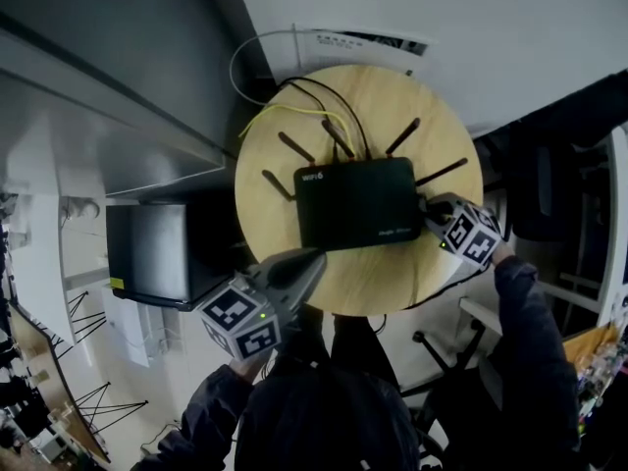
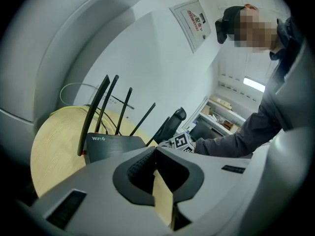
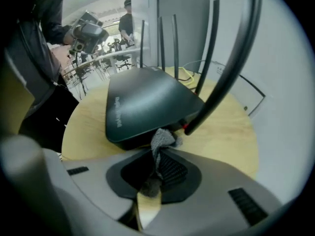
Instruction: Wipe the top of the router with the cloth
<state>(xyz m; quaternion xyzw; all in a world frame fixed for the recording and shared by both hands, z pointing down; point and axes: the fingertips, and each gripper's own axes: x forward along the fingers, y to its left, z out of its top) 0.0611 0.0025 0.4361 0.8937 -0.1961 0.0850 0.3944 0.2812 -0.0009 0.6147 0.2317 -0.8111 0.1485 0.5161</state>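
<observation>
A black router (image 1: 356, 202) with several thin antennas lies in the middle of a round wooden table (image 1: 270, 150). My right gripper (image 1: 428, 207) is at the router's right edge. In the right gripper view it (image 3: 158, 149) is shut on a small grey cloth (image 3: 161, 138), whose bunched tip touches the near corner of the router (image 3: 145, 104), beside an antenna (image 3: 224, 77). My left gripper (image 1: 316, 259) hovers over the table's front edge, just short of the router's front left corner. In its own view it (image 2: 154, 150) is shut and holds nothing, with the router (image 2: 114, 144) close behind.
Yellow and black cables (image 1: 306, 106) run off the table's back edge toward a wall panel (image 1: 368, 41). A black box (image 1: 149, 253) sits lower at the left. A dark office chair (image 1: 542, 192) stands at the right. The person's body (image 1: 334, 400) is against the near edge.
</observation>
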